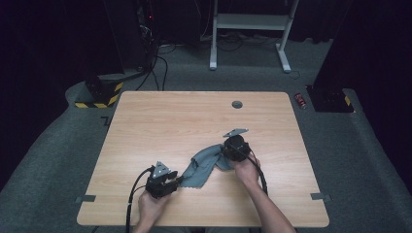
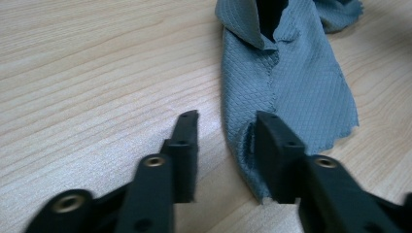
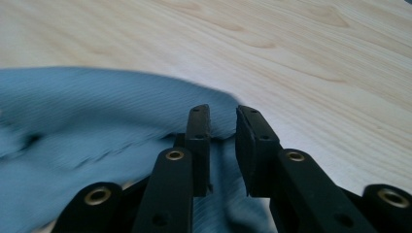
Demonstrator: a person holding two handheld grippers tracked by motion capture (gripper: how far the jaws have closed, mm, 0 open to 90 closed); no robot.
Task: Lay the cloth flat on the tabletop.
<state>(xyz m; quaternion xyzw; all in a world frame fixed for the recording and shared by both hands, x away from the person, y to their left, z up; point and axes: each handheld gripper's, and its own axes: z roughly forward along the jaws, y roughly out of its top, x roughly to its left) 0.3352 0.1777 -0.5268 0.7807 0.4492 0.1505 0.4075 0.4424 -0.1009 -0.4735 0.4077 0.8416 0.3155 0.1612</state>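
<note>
Cloth (image 1: 206,165): grey-blue, rumpled, lower centre of the table (image 1: 160,121) in the high view.
Handling: judged light, limp, non-fragile; best pinched at a hem.
Left gripper (image 2: 226,127): jaws parted, straddling the near edge, not pressing.
Right gripper (image 3: 223,124): slightly parted above a fold, nothing pinched.

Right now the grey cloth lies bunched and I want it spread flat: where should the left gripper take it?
Probably the near end of the grey cloth, where it lies flat on the table. The left gripper already straddles that edge with open jaws, so come in low from the near side and pinch the corner.
</note>
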